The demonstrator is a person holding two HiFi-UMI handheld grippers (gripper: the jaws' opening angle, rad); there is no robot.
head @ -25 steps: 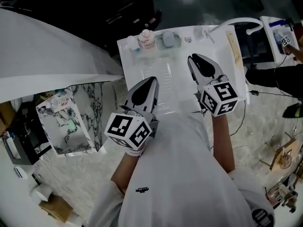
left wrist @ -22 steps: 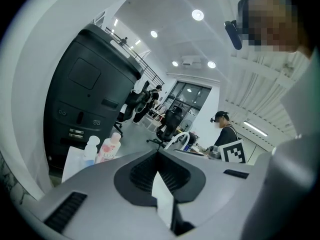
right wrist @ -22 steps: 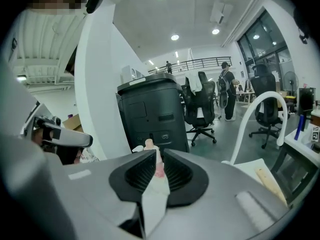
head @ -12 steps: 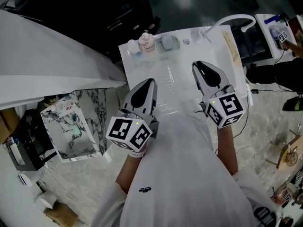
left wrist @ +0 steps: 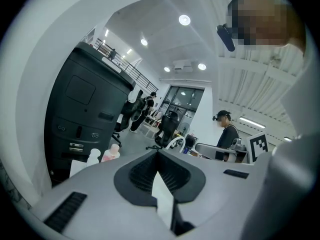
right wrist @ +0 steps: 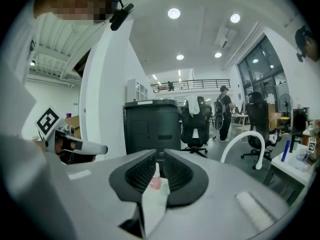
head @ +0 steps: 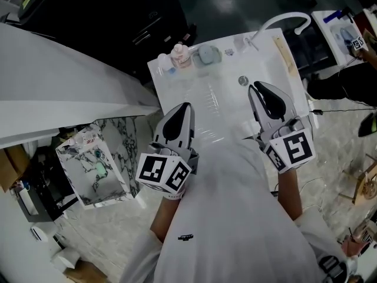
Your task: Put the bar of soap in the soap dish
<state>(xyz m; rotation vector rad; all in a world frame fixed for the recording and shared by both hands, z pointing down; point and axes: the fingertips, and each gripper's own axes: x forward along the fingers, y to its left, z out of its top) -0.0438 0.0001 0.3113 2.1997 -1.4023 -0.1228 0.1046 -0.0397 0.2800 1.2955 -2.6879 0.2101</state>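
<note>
With the left gripper [head: 187, 106] fingers together and the right gripper [head: 256, 88] fingers slightly apart on nothing, the soap, not separable from the small items beside the soap dish [head: 207, 54] at upper centre, was judged light, rigid and slippery, best gripped across its long sides.

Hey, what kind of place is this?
Probably an open-plan office or lab, not a bathroom: the white sink with its faucet stands among office chairs, below a mezzanine railing.

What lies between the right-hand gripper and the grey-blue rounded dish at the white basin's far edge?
Only a small round metal drain, as the head view shows.
</note>
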